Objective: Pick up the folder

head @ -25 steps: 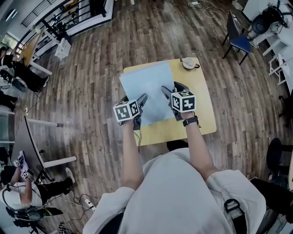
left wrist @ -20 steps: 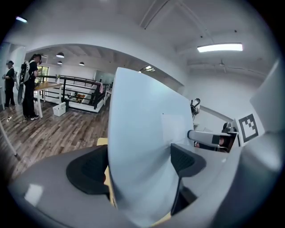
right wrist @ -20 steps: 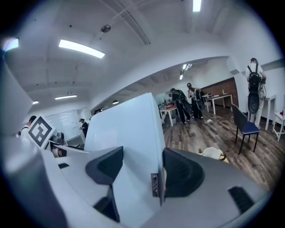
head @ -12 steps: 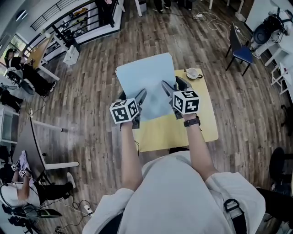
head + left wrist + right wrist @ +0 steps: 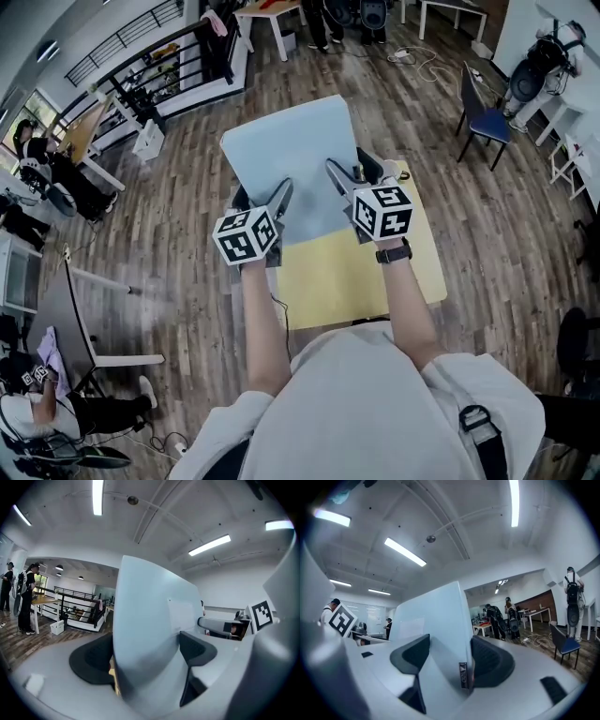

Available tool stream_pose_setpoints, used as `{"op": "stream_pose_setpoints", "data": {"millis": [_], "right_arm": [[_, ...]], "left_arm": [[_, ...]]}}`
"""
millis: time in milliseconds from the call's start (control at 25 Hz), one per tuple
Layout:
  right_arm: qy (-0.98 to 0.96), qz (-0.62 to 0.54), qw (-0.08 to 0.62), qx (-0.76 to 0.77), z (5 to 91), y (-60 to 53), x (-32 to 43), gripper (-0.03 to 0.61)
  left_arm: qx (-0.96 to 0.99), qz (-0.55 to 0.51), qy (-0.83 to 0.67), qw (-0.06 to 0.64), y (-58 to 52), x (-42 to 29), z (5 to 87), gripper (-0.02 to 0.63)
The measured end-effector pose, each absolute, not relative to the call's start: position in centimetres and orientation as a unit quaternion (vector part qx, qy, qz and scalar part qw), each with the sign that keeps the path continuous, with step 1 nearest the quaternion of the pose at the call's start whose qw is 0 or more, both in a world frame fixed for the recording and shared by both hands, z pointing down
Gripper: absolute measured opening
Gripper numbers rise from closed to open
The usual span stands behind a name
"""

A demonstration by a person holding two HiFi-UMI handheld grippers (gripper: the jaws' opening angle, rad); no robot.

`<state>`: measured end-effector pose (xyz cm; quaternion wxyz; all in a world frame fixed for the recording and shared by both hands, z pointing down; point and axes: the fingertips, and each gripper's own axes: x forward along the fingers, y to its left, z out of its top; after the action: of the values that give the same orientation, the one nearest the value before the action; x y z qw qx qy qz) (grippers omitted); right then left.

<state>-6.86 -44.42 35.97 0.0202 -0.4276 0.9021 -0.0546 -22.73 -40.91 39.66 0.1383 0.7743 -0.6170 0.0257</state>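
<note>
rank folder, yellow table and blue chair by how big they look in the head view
1. folder and table: too close to call. The folder is held up nearer the camera and covers part of the table.
2. chair: clearly smallest, and farthest off.

Found no legible words or numbers. Noted only a small dark tag (image 5: 463, 674) on the folder (image 5: 440, 616) edge pinched in the right gripper (image 5: 450, 660), print too blurred to read. Saw a square black-and-white marker (image 5: 384, 212) on that gripper's cube, without letters.
</note>
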Motion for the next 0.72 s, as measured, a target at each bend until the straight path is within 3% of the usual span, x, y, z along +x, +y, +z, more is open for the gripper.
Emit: {"op": "stream_pose_setpoints", "data": {"millis": [720], "right_arm": [[0.895,-0.001,0.079,-0.438,28.9,-43.6,-6.2,0.284]], "left_arm": [[0.789,-0.011,-0.613,0.049,-41.0,-22.6,32.0,0.442]]}}
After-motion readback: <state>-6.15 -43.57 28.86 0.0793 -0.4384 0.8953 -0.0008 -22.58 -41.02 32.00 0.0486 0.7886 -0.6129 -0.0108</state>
